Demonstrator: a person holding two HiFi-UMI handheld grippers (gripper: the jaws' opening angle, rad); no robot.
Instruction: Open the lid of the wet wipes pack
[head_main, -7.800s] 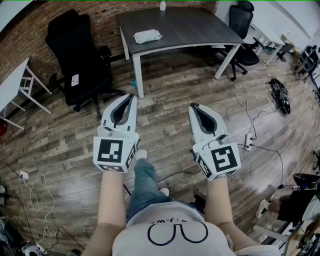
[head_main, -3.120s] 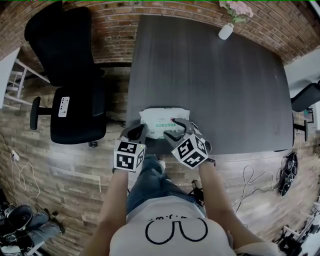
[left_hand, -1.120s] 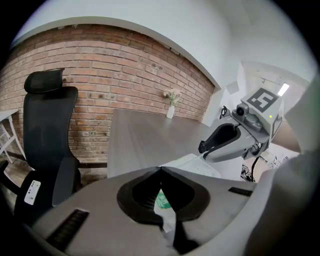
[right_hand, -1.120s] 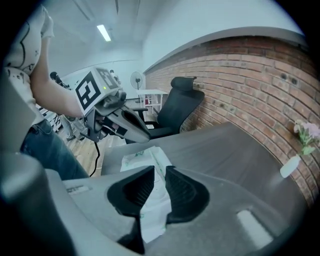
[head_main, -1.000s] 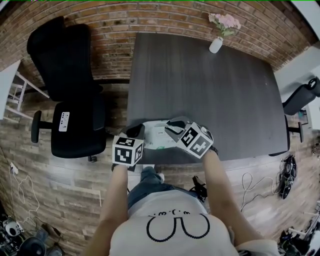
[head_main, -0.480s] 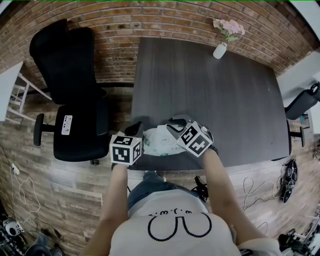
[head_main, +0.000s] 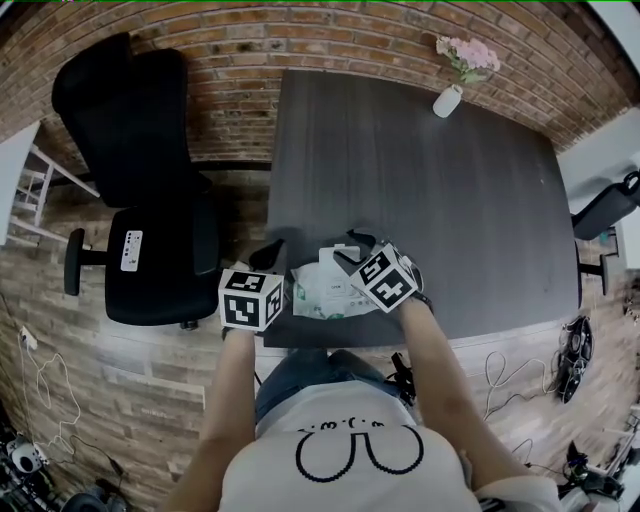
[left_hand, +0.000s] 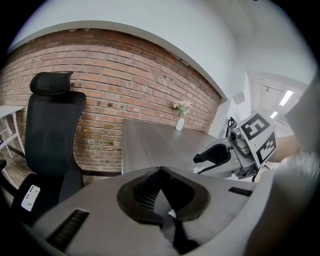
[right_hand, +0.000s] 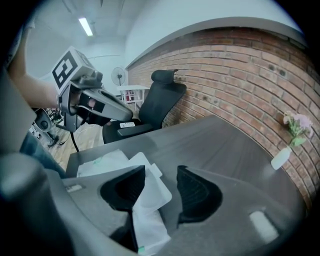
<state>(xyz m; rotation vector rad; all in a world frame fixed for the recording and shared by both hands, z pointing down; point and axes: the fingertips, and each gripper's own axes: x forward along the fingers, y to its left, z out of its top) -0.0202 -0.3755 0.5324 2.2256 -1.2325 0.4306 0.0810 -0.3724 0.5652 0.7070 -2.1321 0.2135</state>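
Note:
The white wet wipes pack (head_main: 322, 288) lies on the dark table (head_main: 420, 170) near its front edge. In the right gripper view the pack's white lid flap (right_hand: 150, 192) stands lifted off the pack (right_hand: 97, 161). My right gripper (right_hand: 161, 171) is over the pack (head_main: 347, 250) and its jaws are opening. The flap sits between them, close to the left jaw, and the pads are not pressing on it. My left gripper (head_main: 270, 252) is beside the pack's left end with its tips together (left_hand: 161, 170). I cannot tell whether it holds anything.
A black office chair (head_main: 150, 190) stands left of the table against the brick wall (head_main: 230, 40). A white vase with pink flowers (head_main: 450, 98) is at the table's far right. Another chair (head_main: 612, 200) shows at the right edge. The table's front edge runs just under the pack.
The right gripper's jaws have spread apart and it has sunk toward the pack. The lid flap now stands up. The left gripper has shifted slightly along the pack's left end.

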